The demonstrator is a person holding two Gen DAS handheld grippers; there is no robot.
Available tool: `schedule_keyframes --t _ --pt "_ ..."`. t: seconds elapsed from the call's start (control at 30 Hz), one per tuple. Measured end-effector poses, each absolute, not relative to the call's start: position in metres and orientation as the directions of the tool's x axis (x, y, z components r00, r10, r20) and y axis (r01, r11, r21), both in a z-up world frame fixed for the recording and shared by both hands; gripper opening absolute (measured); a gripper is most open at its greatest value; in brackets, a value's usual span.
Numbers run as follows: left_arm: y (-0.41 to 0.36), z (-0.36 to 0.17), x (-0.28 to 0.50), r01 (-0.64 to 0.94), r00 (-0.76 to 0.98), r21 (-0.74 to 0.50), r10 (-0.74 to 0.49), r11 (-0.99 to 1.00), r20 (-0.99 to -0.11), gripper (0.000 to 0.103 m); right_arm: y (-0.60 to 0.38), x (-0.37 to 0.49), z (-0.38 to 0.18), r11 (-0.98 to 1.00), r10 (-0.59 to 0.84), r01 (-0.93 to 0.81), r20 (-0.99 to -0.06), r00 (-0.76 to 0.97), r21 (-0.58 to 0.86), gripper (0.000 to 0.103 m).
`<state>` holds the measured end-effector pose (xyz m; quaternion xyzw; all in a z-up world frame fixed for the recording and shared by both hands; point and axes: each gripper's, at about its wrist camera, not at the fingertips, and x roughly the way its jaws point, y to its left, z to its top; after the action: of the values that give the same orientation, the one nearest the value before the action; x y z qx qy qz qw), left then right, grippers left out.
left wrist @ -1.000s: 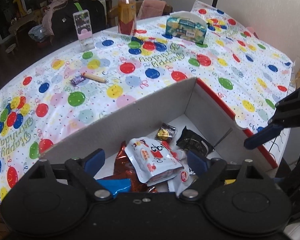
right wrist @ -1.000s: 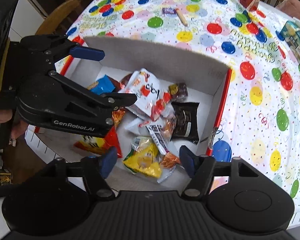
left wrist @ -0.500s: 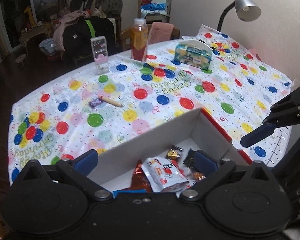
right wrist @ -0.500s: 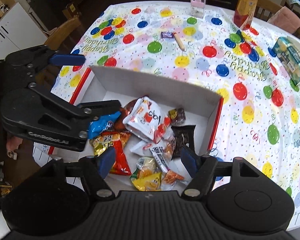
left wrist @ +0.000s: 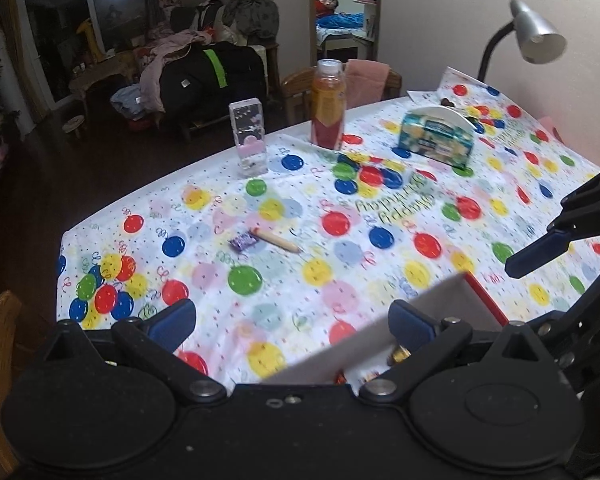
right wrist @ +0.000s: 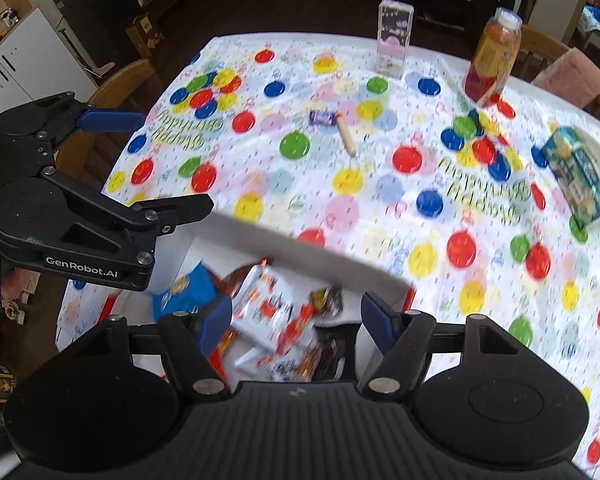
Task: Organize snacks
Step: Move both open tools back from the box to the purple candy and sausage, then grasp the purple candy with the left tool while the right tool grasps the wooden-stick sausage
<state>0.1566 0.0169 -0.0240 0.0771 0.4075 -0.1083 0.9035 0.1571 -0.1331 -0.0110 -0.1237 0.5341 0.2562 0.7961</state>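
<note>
Snack box (right wrist: 300, 246): white cardboard, open top, red outer edge; sits lower centre of right wrist view, partly cut off by frame bottom. Contents heaped loosely: blue bag (right wrist: 182, 290) at left, white-and-red pouch (right wrist: 266, 302) in middle, small dark candy (right wrist: 328, 298) to its right. Outside the box, upper centre: purple candy (right wrist: 321, 117) lying flat, just beside a tan stick snack (right wrist: 346, 134) lying flat.

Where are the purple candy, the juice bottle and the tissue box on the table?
purple candy (right wrist: 321, 117), right wrist view, middle of its wrapper.
juice bottle (left wrist: 328, 110), left wrist view, on its label.
tissue box (left wrist: 436, 142), left wrist view, front face.
</note>
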Motion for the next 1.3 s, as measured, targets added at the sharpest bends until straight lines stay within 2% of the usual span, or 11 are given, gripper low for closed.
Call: schedule_keyframes --t 0.3,0.57,1.13,1.3 --pt "0.024 -0.036 0.216 0.226 0.644 0.093 -0.077 0.970 -0.761 0.102 -0.130 0.223 -0.020 0.830 0.264 -0.554 -0.920 0.288 0.065 0.071" --pt "0.032 -0.067 0.258 0.221 0.612 0.099 -0.059 0.970 -0.789 0.100 -0.128 0.282 -0.055 0.832 0.250 -0.549 -0.937 0.246 0.078 0.071" --pt "0.044 -0.143 0.341 0.263 0.507 0.080 -0.067 0.962 -0.859 0.082 -0.089 0.375 -0.130 0.790 0.205 -0.610 -0.963 0.175 0.057 0.070" --pt "0.042 -0.154 0.363 0.303 0.492 0.093 -0.072 0.948 -0.867 0.076 -0.071 0.391 -0.145 0.765 0.203 -0.641 -0.966 0.161 0.054 0.066"
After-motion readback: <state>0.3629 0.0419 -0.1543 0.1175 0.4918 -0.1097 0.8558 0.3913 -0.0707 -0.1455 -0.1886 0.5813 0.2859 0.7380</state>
